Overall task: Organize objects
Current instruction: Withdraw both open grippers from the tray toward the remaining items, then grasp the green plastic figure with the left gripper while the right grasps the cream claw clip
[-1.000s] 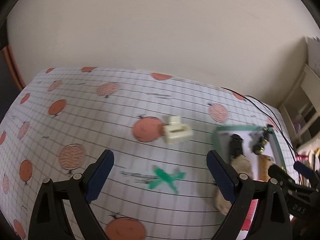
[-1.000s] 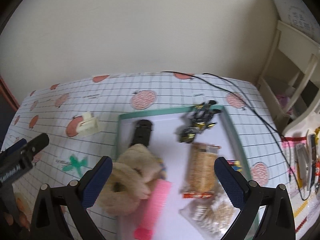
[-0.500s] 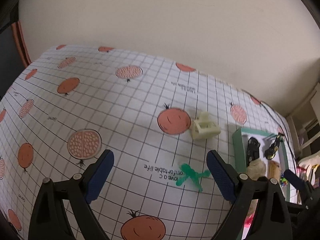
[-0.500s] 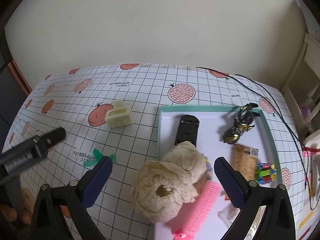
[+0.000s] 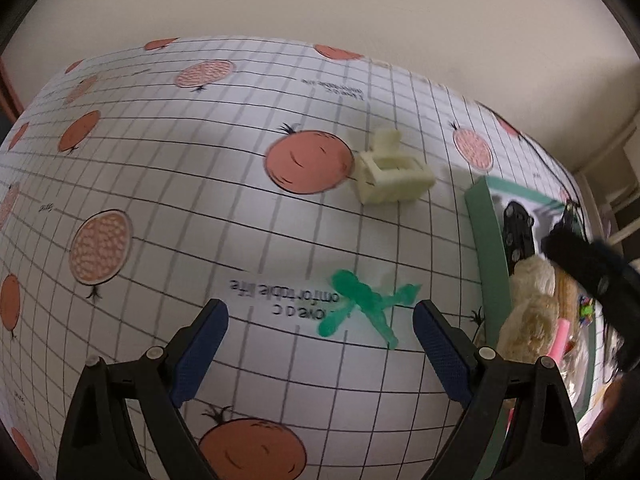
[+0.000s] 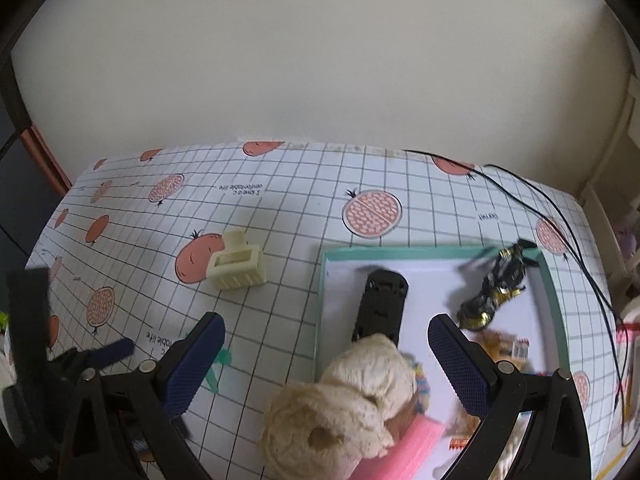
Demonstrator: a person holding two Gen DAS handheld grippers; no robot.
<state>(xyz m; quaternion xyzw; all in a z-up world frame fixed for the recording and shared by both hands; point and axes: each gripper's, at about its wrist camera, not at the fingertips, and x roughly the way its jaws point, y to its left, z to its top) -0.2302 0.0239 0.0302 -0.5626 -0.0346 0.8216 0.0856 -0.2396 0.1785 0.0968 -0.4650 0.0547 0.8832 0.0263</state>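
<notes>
Gridded tablecloth (image 5: 160,208) w/ fruit prints covers the table, plain wall behind. My left gripper (image 5: 320,324) has jaws spread wide, nothing between; green toy plane (image 5: 366,306) lies just ahead, nearer the right-hand jaw. Cream clip (image 5: 390,178) sits further ahead, apart from it. Right gripper (image 6: 326,344) is also spread, empty, above the teal tray (image 6: 554,300). Beige knit bundle (image 6: 352,404) lies between its jaws, overhanging the tray edge; black toy car (image 6: 382,300) just ahead, motorbike toy (image 6: 494,296) ahead-right.
</notes>
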